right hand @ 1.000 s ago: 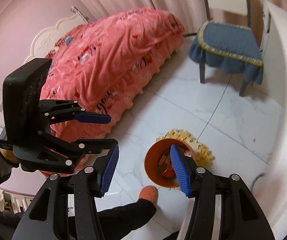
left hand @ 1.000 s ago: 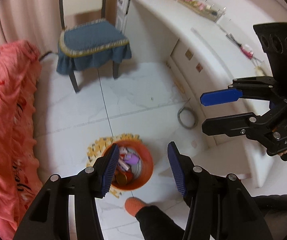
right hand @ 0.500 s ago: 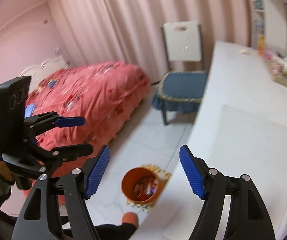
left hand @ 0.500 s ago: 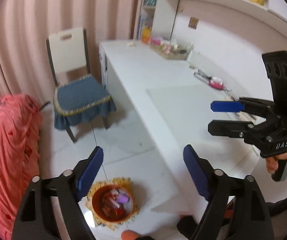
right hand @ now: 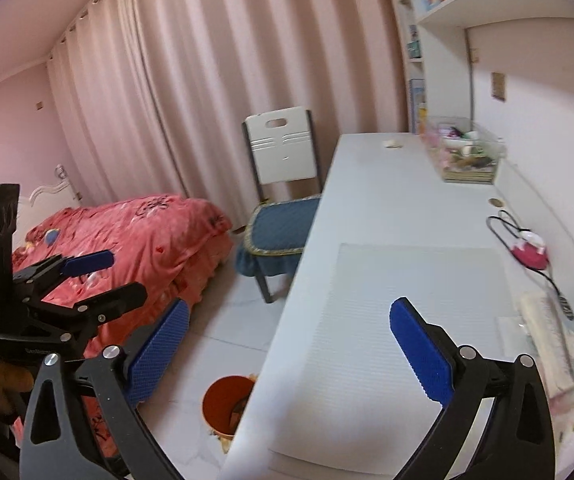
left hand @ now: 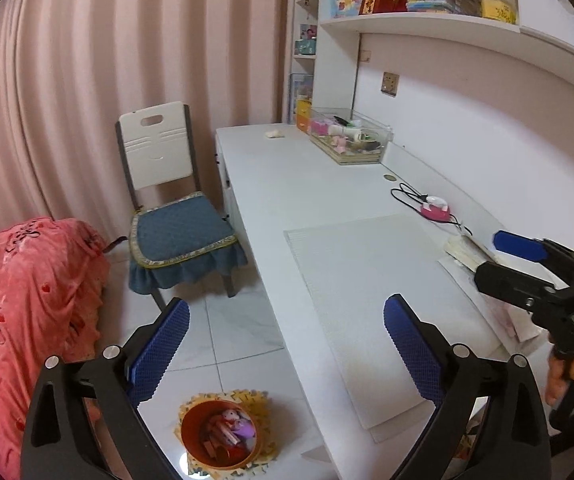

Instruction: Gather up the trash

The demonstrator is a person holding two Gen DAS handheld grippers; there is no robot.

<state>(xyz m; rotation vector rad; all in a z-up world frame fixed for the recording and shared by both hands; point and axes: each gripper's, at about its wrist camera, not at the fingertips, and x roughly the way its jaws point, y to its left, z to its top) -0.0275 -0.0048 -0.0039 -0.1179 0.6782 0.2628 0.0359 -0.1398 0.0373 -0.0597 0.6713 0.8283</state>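
1. Orange bin (left hand: pixel 218 436) sits on the floor at 6 o'clock in the left wrist view, on a yellow foam mat (left hand: pixel 223 400), just beside the desk (left hand: pixel 311 200) edge. It already holds wrappers and small scraps.
2. Judgement: contents light, soft, crushable; bin itself light, rigid plastic, best taken by the rim.
3. Possible remaining scrap: small pale crumpled piece (left hand: pixel 274 134) at 12 o'clock on the desk; likely feather-light, pinch it across the middle.
4. Left gripper (left hand: pixel 287 344): jaws opening, nothing between.
5. Right gripper (right hand: pixel 287 344): jaws opening, likewise bare.
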